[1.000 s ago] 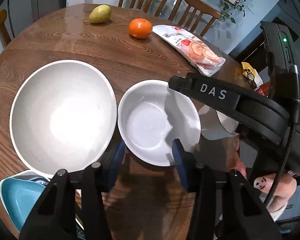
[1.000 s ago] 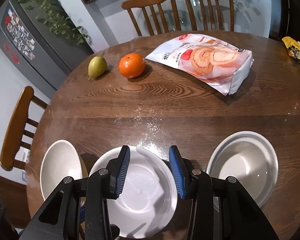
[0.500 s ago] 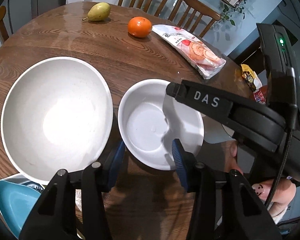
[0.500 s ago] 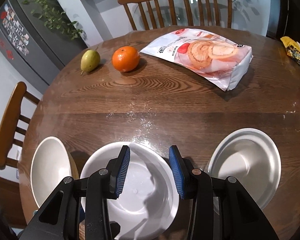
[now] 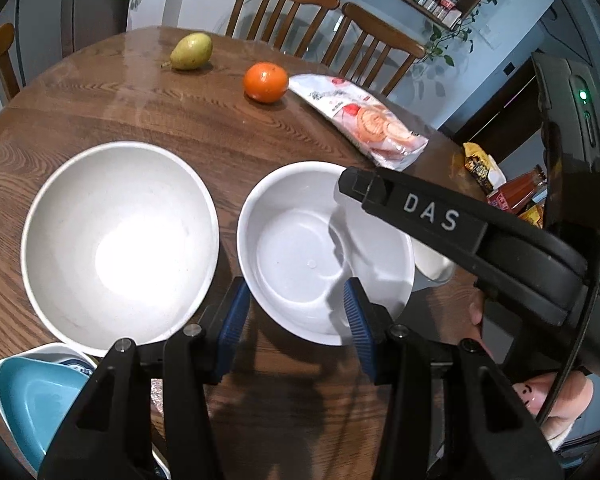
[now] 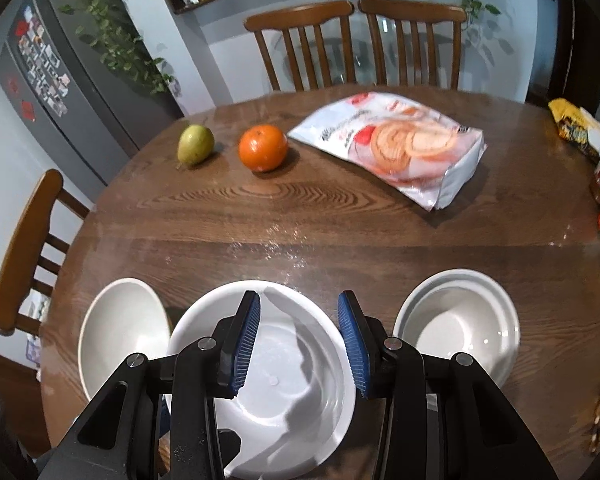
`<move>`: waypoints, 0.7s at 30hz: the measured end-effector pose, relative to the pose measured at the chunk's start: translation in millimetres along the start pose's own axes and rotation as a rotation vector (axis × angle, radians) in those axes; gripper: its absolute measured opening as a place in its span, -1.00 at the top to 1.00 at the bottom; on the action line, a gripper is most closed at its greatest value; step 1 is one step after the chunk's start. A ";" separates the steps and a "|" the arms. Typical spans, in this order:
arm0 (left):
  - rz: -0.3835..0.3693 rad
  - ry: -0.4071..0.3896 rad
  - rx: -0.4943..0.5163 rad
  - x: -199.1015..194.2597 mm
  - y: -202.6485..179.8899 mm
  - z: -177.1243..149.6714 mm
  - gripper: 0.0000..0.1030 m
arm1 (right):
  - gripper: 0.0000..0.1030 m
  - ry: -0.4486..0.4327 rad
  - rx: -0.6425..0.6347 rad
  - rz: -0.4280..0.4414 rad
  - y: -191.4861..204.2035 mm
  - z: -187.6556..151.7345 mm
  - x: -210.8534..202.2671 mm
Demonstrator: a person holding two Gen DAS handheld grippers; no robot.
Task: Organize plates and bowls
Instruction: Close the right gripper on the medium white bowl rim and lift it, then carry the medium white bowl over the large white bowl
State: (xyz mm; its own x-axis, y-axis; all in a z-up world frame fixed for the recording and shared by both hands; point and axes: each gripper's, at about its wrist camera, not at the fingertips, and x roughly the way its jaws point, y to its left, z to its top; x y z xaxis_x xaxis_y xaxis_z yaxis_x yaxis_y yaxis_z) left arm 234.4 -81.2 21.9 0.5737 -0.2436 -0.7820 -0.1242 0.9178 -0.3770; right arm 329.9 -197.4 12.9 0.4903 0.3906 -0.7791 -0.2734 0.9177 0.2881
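In the left wrist view a large off-white bowl (image 5: 118,240) sits left of a white bowl (image 5: 312,256) on the wooden table (image 5: 180,120). My left gripper (image 5: 298,316) is open at the white bowl's near rim. A blue bowl (image 5: 24,400) lies at the lower left. In the right wrist view the white bowl (image 6: 284,384) lies under my open right gripper (image 6: 298,340), between the off-white bowl (image 6: 120,328) and a stacked white bowl (image 6: 460,324). The right gripper's body crosses the left wrist view at the right.
A pear (image 6: 195,145), an orange (image 6: 263,153) and a snack bag (image 6: 400,144) lie at the far side of the table. Packets and bottles (image 6: 588,148) stand at the right edge. Wooden chairs (image 6: 356,44) surround the table.
Both grippers pulled back and rose a little, so the bowls sit lower and farther in view. Both stayed open. The bowls have not moved.
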 end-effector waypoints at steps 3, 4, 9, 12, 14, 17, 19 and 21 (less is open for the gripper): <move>0.004 -0.033 0.004 -9.5 -0.5 0.8 0.10 | 0.15 -0.021 -0.008 0.010 3.9 0.7 -8.3; 0.005 -0.039 0.004 -11.5 -0.7 1.2 0.10 | 0.15 -0.026 -0.010 0.014 5.5 0.7 -10.3; 0.007 -0.065 0.007 -22.0 -0.2 2.8 0.09 | 0.15 -0.060 -0.024 0.032 12.1 0.5 -21.4; 0.005 -0.080 0.009 -28.5 1.1 4.1 0.09 | 0.15 -0.078 -0.029 0.043 15.3 0.2 -27.7; 0.008 -0.088 0.011 -32.0 1.6 5.0 0.09 | 0.15 -0.092 -0.031 0.054 17.1 0.1 -32.5; 0.007 -0.099 0.010 -37.1 2.8 5.0 0.08 | 0.15 -0.112 -0.036 0.072 19.6 -0.4 -40.0; 0.009 -0.101 0.010 -39.0 3.8 5.5 0.07 | 0.15 -0.124 -0.037 0.077 21.2 -0.9 -43.7; 0.015 -0.105 0.006 -41.0 5.7 5.5 0.06 | 0.15 -0.133 -0.037 0.090 23.2 -1.2 -46.9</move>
State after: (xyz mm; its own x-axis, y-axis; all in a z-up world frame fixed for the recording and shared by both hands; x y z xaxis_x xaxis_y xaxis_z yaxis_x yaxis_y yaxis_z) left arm 214.6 -64.3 54.6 0.6536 -0.1962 -0.7309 -0.1287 0.9229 -0.3629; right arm 299.5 -194.5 55.4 0.5670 0.4793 -0.6699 -0.3503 0.8764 0.3305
